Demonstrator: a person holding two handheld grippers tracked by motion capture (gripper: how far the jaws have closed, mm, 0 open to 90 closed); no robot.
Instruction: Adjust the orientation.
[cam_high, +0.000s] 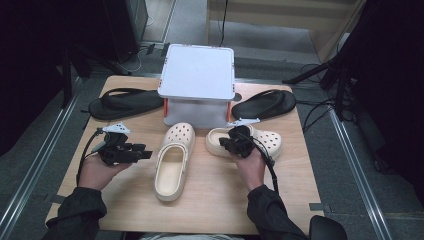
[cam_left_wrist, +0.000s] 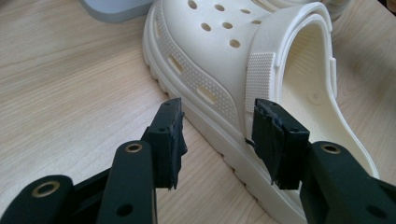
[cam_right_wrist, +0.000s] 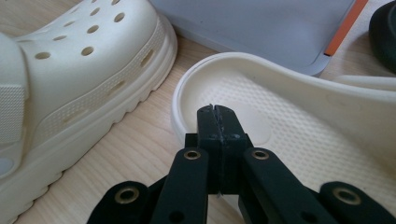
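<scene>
The left claw (cam_left_wrist: 217, 140) stood released beside a cream clog (cam_left_wrist: 243, 70). The right claw (cam_right_wrist: 218, 122), clenched empty, hovered over its mate (cam_right_wrist: 299, 116). Light, springy foam; the heel rim likely offered the best grip.

Bright even tabletop light, dark surroundings, soft shadows, slight blur

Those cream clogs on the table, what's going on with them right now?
A person is working on a pair of cream clogs with a gripper in each hand. The left gripper is open, its jaws level with the side of the left clog without pressing on it. The right gripper is shut with nothing between its jaws, its tip over the heel end of the right clog. Two black flip-flops flank a white stand behind.
</scene>
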